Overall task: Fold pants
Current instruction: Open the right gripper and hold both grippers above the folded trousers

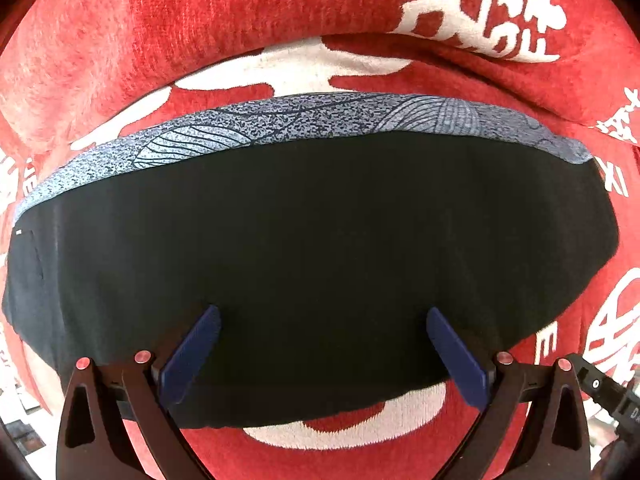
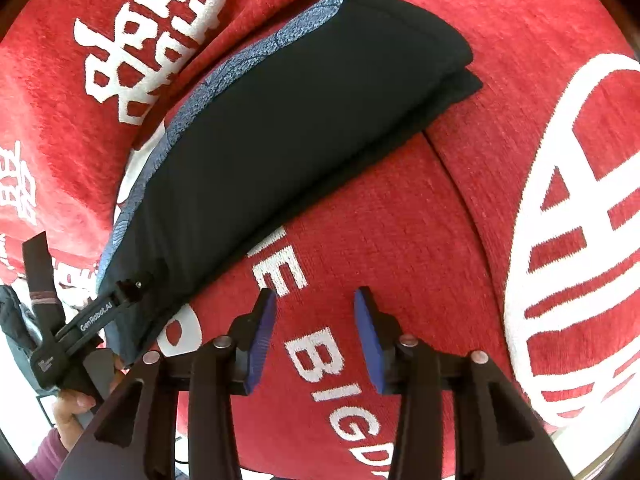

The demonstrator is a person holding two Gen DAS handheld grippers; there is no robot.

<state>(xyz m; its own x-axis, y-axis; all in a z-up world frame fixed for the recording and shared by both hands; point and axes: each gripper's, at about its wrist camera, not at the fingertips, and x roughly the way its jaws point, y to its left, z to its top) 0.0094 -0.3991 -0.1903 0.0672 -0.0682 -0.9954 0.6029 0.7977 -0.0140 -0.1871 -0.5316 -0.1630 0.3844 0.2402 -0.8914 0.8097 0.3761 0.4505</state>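
Note:
The pants [image 1: 312, 248] are black with a blue-grey patterned strip along the far edge, and lie folded flat on a red cushion. In the right wrist view the pants [image 2: 296, 120] run from lower left to upper right. My left gripper [image 1: 320, 320] is open and empty, its blue fingers wide apart just above the near part of the pants. It also shows in the right wrist view [image 2: 128, 292] at the pants' lower-left end. My right gripper [image 2: 316, 304] is open and empty above bare red cushion, to the right of the pants.
The red sofa cushion [image 2: 400, 208] carries white lettering and a seam [image 2: 456, 184] between two seat pads. A red backrest [image 1: 160, 20] rises behind the pants. A hand in a purple sleeve [image 2: 68, 412] holds the left gripper.

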